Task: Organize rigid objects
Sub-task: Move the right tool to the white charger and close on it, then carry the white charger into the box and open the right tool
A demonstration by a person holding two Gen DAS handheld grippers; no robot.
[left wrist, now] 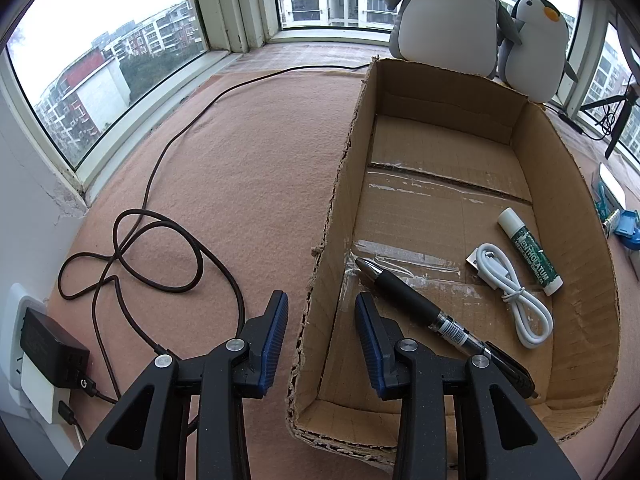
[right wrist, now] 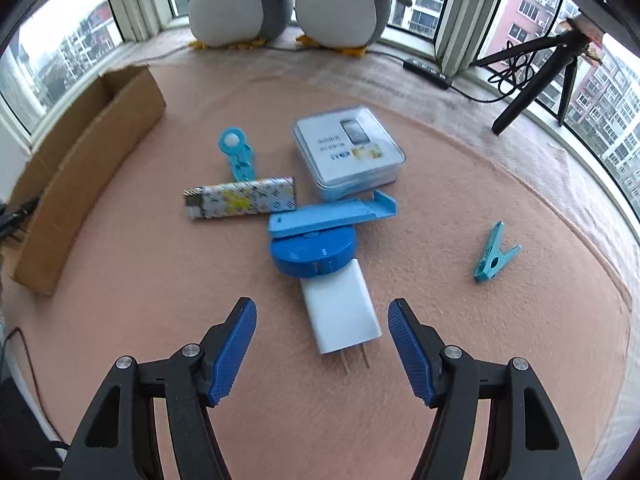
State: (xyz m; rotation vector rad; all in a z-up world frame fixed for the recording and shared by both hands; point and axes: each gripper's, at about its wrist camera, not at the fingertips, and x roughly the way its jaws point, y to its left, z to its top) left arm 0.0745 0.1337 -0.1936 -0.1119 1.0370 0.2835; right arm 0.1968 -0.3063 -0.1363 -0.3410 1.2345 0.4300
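The open cardboard box [left wrist: 340,184] holds a black pen [left wrist: 416,304], a coiled white cable [left wrist: 516,292] and a green-and-white lip balm stick [left wrist: 530,250]. My left gripper [left wrist: 322,312] is open and empty, its jaws straddling the box's left wall. My right gripper [right wrist: 322,320] is open and empty, its jaws either side of a white plug charger [right wrist: 340,312] on the pink cloth. Beyond it lie a round blue case [right wrist: 314,254], a light blue holder [right wrist: 332,216], a patterned lighter [right wrist: 240,202], a clear-lidded square box [right wrist: 348,152], a blue ring clip [right wrist: 238,152] and a blue clothespin [right wrist: 494,254]. The cardboard box [right wrist: 84,172] stands at the left.
Two plush penguins [right wrist: 288,0] sit by the window. A brown cable [left wrist: 160,248] loops left of the box to a black adapter [left wrist: 52,352] at a wall socket. A black tripod [right wrist: 536,80] and power strip [right wrist: 426,72] stand at the far right.
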